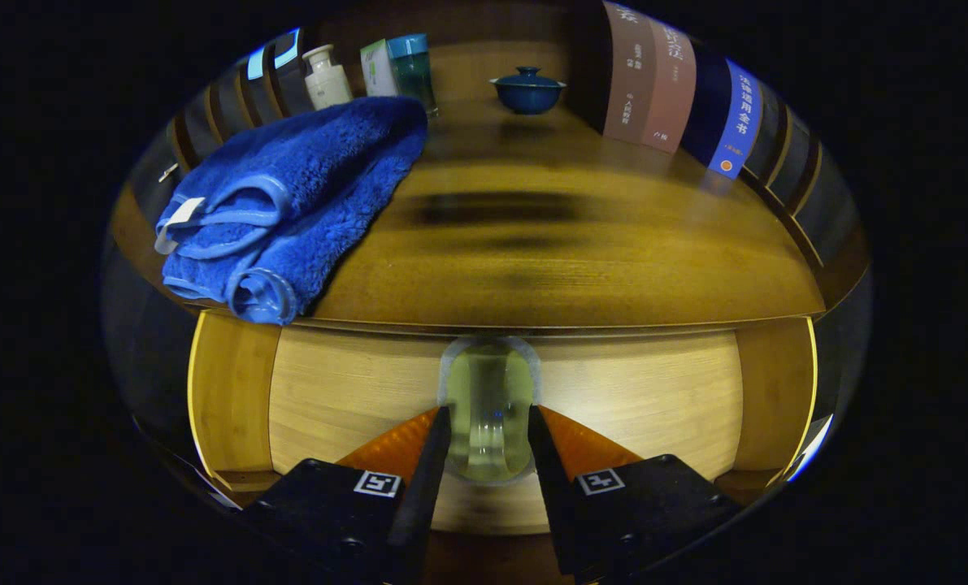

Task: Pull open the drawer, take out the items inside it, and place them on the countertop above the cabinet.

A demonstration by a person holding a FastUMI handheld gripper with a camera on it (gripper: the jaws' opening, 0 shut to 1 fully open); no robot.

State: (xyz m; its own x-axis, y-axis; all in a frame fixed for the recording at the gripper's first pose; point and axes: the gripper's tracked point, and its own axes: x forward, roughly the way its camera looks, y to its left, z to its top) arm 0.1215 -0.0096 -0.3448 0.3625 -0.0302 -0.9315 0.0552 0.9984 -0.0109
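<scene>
A clear, rounded glass container (489, 382) with a yellowish tint stands upright between my fingers. My gripper (489, 413) is shut on it, one finger pressing each side. It sits in the open drawer (630, 398), whose pale wood inside shows just below the countertop's front edge. The wooden countertop (549, 244) spreads beyond and above the fingers. A folded blue towel (288, 203) lies on the countertop's left part and hangs slightly over its front edge.
At the back of the countertop stand a blue lidded bowl (527, 89), a white bottle (326, 77), a teal-capped bottle (412, 69) and a small box (378, 69). A row of books (670, 89) lines the right side. The countertop's middle is bare wood.
</scene>
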